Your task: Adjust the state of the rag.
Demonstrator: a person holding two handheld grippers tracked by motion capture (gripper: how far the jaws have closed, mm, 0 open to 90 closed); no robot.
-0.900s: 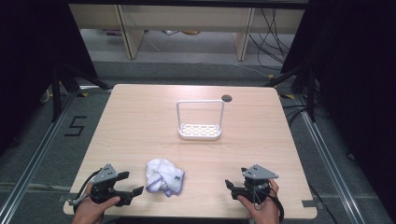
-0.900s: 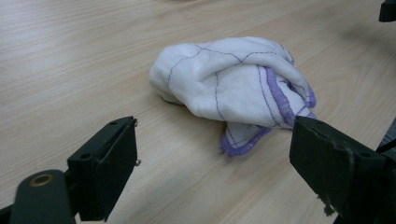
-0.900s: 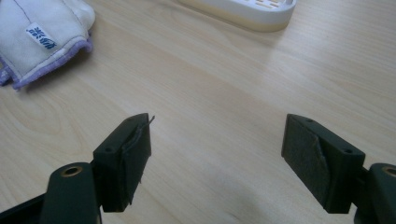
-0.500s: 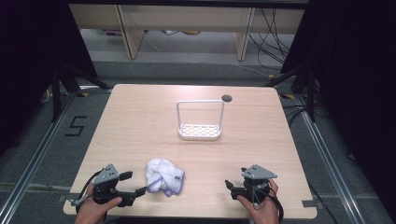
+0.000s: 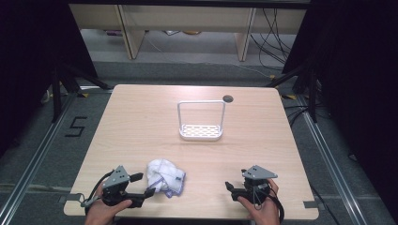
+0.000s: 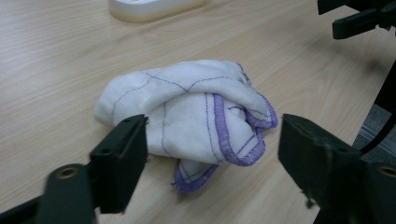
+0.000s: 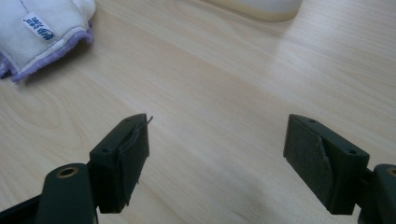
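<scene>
A pale wooden bench [image 5: 141, 122] carries the scene, with a white wire-handled rack [image 5: 201, 132] standing near its middle and a crumpled white cloth with purple stitched edging [image 5: 165, 177] lying at about 7 o'clock from the rack, close to the person's edge. The left claw [image 5: 143, 184], held low at the cloth's 9 o'clock, stands spread with nothing between its jaws, the bundle lying just ahead of them in the left gripper view [image 6: 191, 116]. The right claw [image 5: 230, 190] rests well apart at the cloth's 3 o'clock, likewise spread and empty above bare wood, the cloth's labelled corner [image 7: 44, 28] at 10 o'clock in its own view. The step in hand looks to be a first grab at the cloth: it would go best if the left claw slid forward low along the bench, straddled a raised fold rather than the flat hem, and pinched deep enough that the fabric lifts as one piece, while the right claw waits for a free corner
</scene>
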